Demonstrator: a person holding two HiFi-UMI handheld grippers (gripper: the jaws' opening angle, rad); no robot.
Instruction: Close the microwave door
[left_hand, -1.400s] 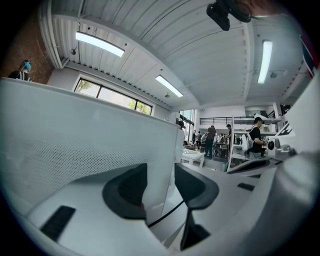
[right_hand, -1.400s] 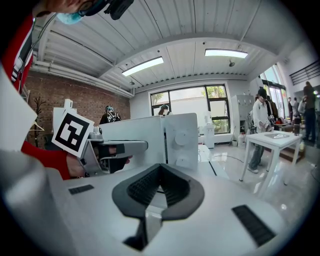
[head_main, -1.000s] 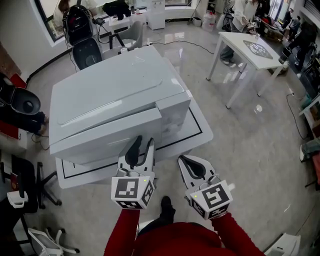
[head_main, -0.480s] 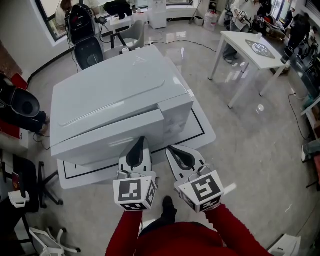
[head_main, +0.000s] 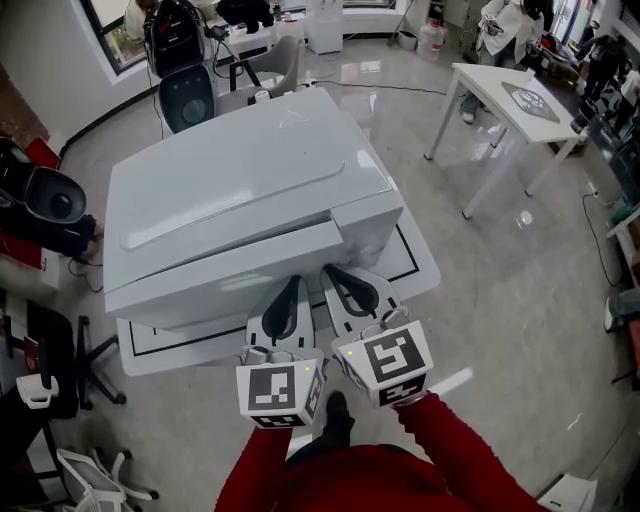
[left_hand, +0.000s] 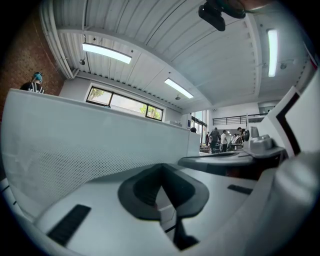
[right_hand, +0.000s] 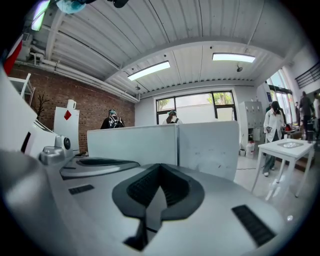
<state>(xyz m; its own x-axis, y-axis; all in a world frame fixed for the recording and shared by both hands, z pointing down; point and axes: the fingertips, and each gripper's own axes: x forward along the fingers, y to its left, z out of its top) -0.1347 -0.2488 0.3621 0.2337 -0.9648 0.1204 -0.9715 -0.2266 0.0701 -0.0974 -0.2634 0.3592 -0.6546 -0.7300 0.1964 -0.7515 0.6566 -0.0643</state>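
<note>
Seemingly the closing push is just beginning. The left gripper (head_main: 289, 287) and right gripper (head_main: 332, 274) are hovering at lower centre of the head view, both clenched on nothing, close before the microwave door (head_main: 225, 265). The door is looking slightly proud of the microwave (head_main: 240, 180) body. Next, I judge, the tips are needing to press squarely on its free right edge. The table (head_main: 418, 268) rim is jutting underneath, and open floor is lying at right.

One microwave (head_main: 240, 215) is sitting on one near bench (head_main: 420, 272); one far bench (head_main: 505, 90) is standing right; two grippers are hovering, left gripper (head_main: 292, 285) and right gripper (head_main: 335, 272).
</note>
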